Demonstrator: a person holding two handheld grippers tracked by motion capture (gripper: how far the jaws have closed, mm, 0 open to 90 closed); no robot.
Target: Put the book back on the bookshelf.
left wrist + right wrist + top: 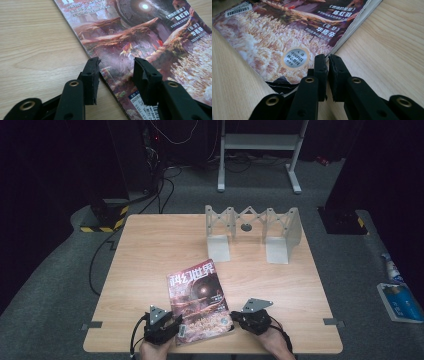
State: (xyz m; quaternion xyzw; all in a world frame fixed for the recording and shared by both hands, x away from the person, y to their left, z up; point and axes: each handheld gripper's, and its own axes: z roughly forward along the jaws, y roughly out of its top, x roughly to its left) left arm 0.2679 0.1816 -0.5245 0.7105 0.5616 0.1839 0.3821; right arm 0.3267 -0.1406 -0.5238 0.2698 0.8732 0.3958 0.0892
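Observation:
A magazine (199,295) with a reddish science-fiction cover lies flat near the table's front edge, turned a little to the left. My left gripper (176,323) is at its lower left side. In the left gripper view the magazine (140,37) runs its spine edge between the jaws of the left gripper (116,66), which stand open and apart from it. My right gripper (234,318) is at the lower right corner. In the right gripper view its jaws are shut, and the right gripper (327,58) meets the page edge of the magazine (287,32). I cannot tell whether a page is pinched.
A grey folding rack (250,227) stands at the back of the wooden table (150,250). On the floor, a white metal stand (260,142) is behind the table, a blue packet (400,301) at the right, and a yellow-and-black striped base (107,217) at the left.

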